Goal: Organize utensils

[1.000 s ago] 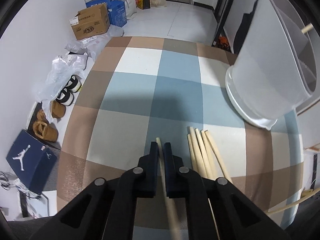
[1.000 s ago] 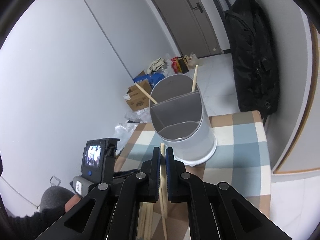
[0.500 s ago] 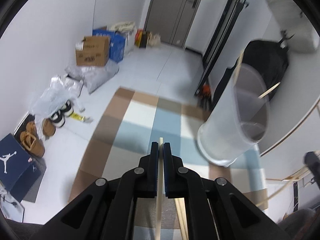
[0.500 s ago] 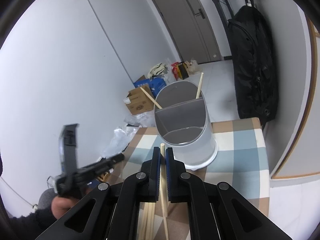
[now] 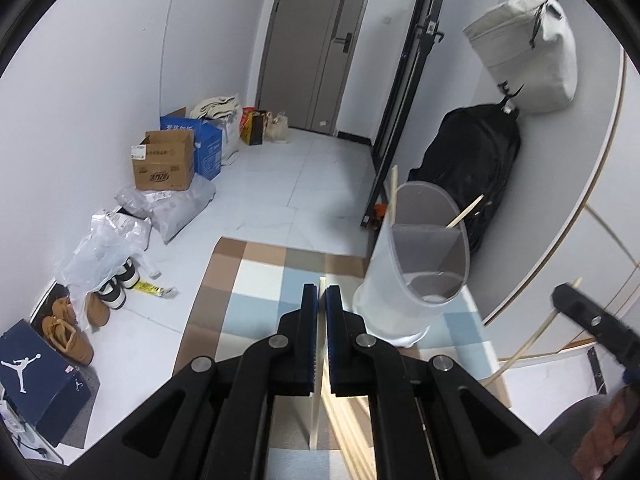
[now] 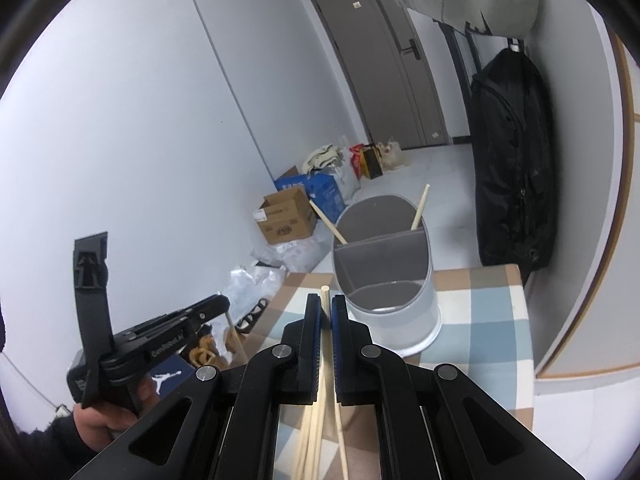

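Observation:
Both grippers hold a pale wooden chopstick above the checked table. In the left wrist view my left gripper (image 5: 321, 297) is shut on one chopstick (image 5: 320, 360), left of the holder. My right gripper (image 6: 326, 305) is shut on another chopstick (image 6: 327, 344), in front of the holder. The white round holder (image 5: 400, 304) has a grey divider, and two chopsticks (image 6: 419, 208) lean in its far half. Its near half (image 6: 384, 292) shows no chopstick. Several loose chopsticks (image 6: 310, 432) lie on the cloth under my fingers. Each gripper shows in the other's view: the left gripper (image 6: 218, 305), the right gripper (image 5: 562, 294).
The blue, brown and white checked tablecloth (image 5: 260, 280) ends at a drop to the floor on the left. Boxes (image 5: 164, 164), bags and shoes (image 5: 68, 332) lie on the floor. A black bag (image 6: 512, 168) hangs on the wall behind the holder.
My left gripper has risen from the table with its chopstick and tipped up, so the holder and room now show. The right gripper drifted slightly, still shut on its chopstick.

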`<state>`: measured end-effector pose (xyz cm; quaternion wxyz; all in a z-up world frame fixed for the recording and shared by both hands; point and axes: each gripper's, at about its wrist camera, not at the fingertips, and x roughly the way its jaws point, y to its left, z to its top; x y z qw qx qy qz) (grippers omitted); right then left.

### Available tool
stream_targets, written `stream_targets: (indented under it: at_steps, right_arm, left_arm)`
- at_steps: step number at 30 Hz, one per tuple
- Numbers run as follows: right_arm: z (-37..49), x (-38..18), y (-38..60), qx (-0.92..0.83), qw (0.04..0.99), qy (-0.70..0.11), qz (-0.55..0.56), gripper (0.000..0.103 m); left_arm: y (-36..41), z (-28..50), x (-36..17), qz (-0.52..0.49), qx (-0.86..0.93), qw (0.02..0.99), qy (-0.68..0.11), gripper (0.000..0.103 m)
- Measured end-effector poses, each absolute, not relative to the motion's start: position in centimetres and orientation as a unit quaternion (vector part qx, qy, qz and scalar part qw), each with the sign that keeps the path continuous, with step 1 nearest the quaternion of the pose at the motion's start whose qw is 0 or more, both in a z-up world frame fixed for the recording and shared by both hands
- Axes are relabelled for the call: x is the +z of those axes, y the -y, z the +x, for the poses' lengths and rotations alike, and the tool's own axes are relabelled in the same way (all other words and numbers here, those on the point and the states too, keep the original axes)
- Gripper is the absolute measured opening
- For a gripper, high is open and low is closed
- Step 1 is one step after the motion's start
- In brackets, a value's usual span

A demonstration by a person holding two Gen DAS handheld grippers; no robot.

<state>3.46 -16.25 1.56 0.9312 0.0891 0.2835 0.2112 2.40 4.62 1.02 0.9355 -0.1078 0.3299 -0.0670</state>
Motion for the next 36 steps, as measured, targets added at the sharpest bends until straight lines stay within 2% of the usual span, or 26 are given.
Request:
stream_targets:
  at_steps: [20, 27, 36]
  right_arm:
    - [7.3, 7.7, 16.8, 0.208, 0.943, -0.247, 0.079, 0.004]
    - [10.3, 10.6, 17.6, 0.204, 0.947, -0.232, 0.085, 0.004]
    - [14.6, 12.6, 18.8, 0.193, 0.952, -0.221, 0.091, 0.004]
  left_arm:
    - [-1.0, 3.5, 9.5, -0.06, -0.121, 0.949, -0.286, 0.0]
    - [0.2, 5.4, 13.2, -0.063, -0.148, 0.949, -0.27, 0.0]
    - [1.7, 8.8, 15.2, -0.053, -0.154, 0.952, -0.258, 0.0]
